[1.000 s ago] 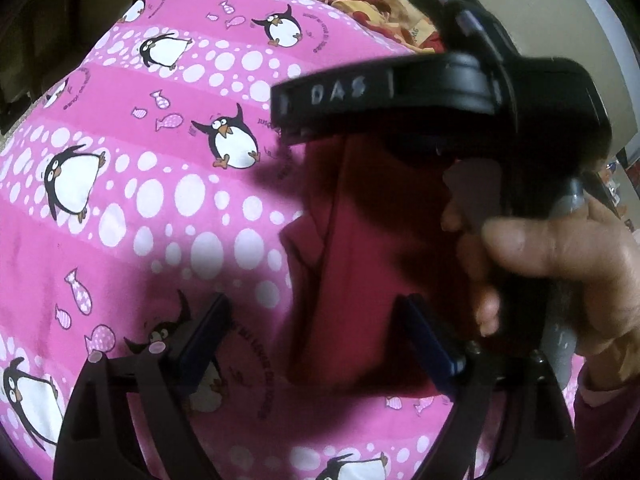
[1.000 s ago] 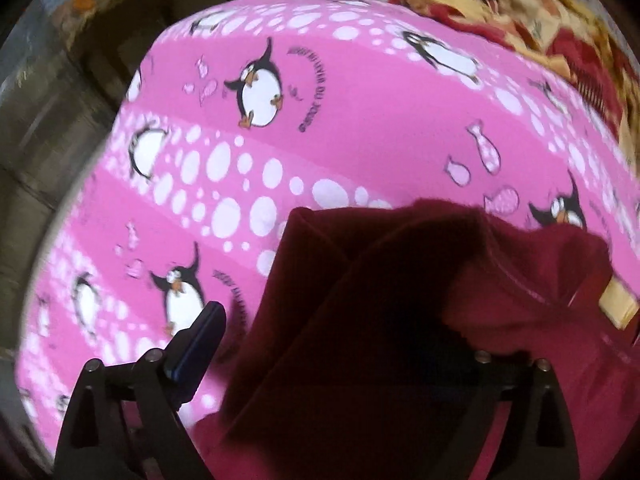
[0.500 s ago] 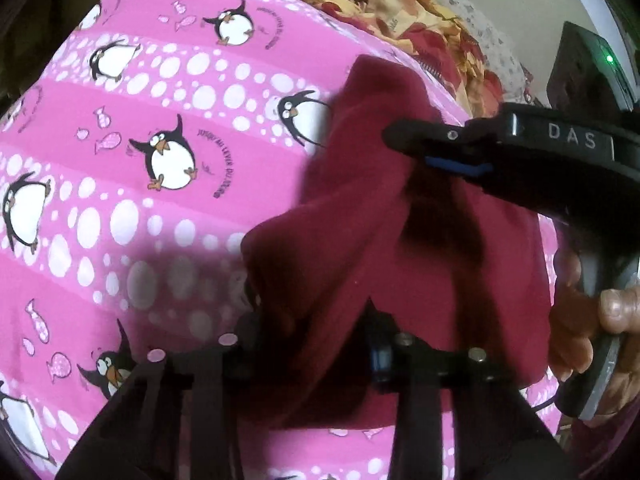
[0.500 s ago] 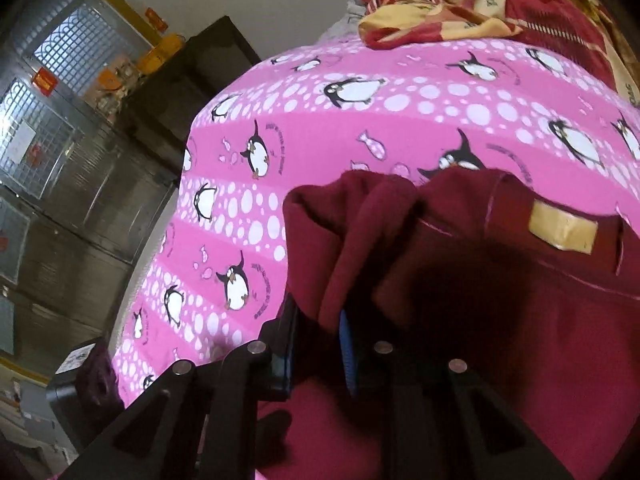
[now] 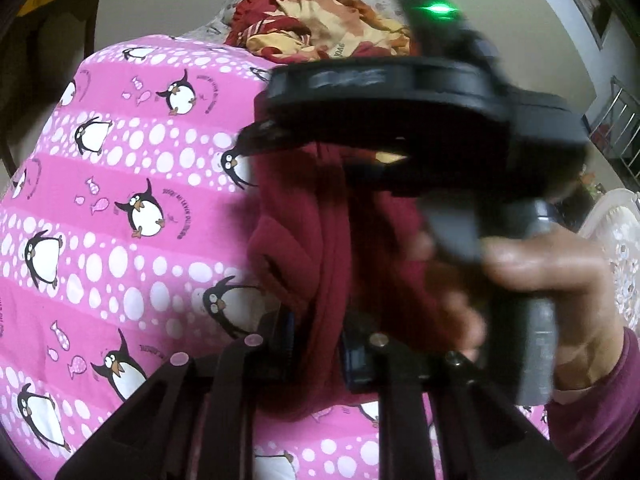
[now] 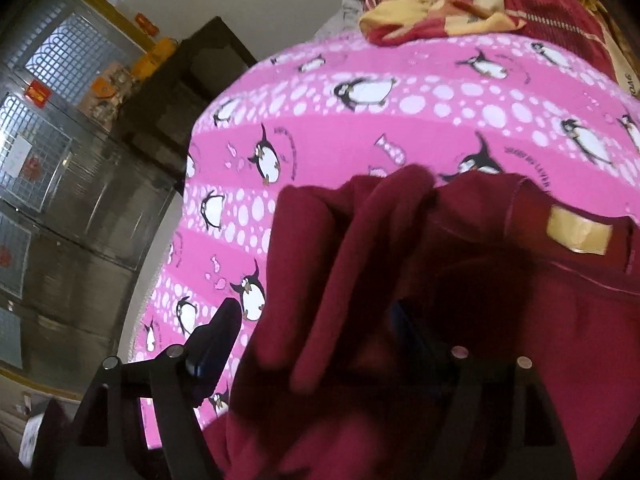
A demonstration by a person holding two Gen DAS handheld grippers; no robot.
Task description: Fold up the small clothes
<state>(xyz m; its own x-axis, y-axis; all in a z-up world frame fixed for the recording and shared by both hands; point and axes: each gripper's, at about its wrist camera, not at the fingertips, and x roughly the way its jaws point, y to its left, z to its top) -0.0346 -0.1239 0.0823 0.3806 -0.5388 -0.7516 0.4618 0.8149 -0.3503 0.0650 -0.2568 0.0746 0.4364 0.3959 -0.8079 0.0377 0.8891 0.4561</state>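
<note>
A dark red garment (image 5: 316, 240) hangs bunched above the pink penguin bedsheet (image 5: 120, 200). My left gripper (image 5: 316, 344) is shut on a fold of it. In the right wrist view the same garment (image 6: 400, 300) with its tan neck label (image 6: 578, 234) drapes over my right gripper (image 6: 316, 336), whose fingers stand wide apart; the cloth lies between them and hides the right finger. The right gripper's body (image 5: 420, 120) and the hand holding it fill the right of the left wrist view, just beyond the garment.
A red and yellow heap of cloth (image 5: 320, 36) lies at the far end of the bed, also in the right wrist view (image 6: 480, 4). A dark cabinet (image 6: 180, 92) and metal grille doors (image 6: 48, 140) stand left of the bed.
My left gripper closed on the garment and lifted it. My right gripper closed on the cloth half a second ago and now stands open, with the garment draped over it.
</note>
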